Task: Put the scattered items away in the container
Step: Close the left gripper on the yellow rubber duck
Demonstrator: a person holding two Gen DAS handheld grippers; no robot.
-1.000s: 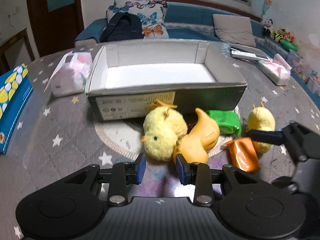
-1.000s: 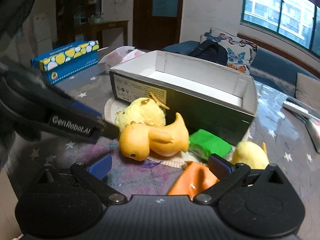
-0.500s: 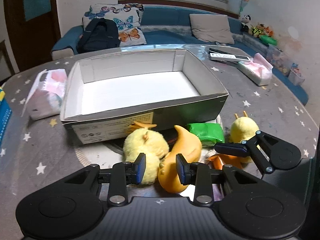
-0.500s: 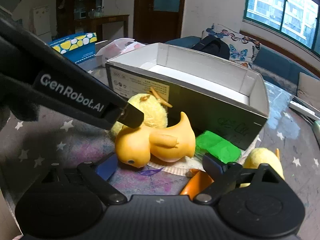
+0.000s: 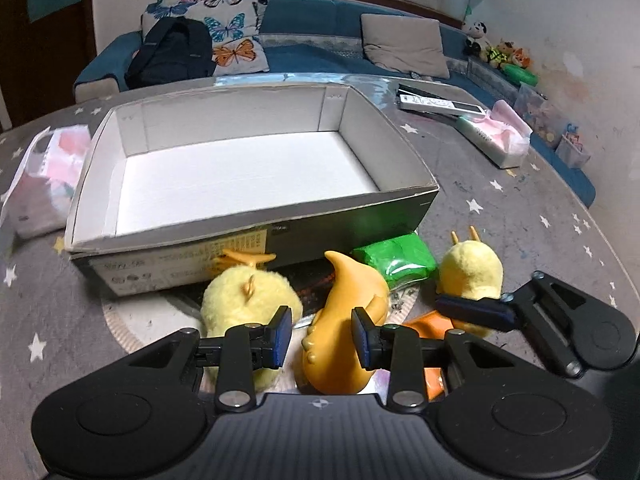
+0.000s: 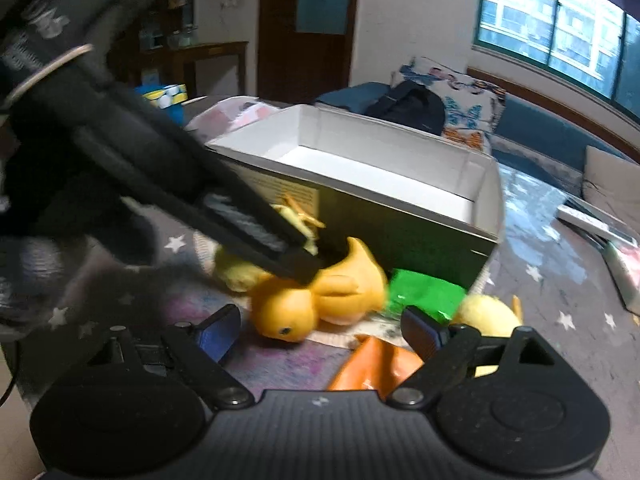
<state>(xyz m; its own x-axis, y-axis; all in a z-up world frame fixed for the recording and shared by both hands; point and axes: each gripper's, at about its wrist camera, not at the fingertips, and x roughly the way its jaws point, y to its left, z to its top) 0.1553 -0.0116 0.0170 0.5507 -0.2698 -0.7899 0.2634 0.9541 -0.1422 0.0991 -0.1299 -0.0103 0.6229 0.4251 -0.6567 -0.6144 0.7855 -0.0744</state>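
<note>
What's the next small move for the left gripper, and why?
Probably ease down a little and close: the left gripper is open, its pads straddling the orange rubber duck without pressing it. The box behind holds nothing yet.

The box (image 5: 248, 168) is sitting on the worktop (image 5: 520, 208), with the toys lying just before its front wall. The rubber duck (image 5: 344, 320) is lying between two plush chicks (image 5: 248, 300), a packet (image 5: 394, 260) lying behind it.
</note>
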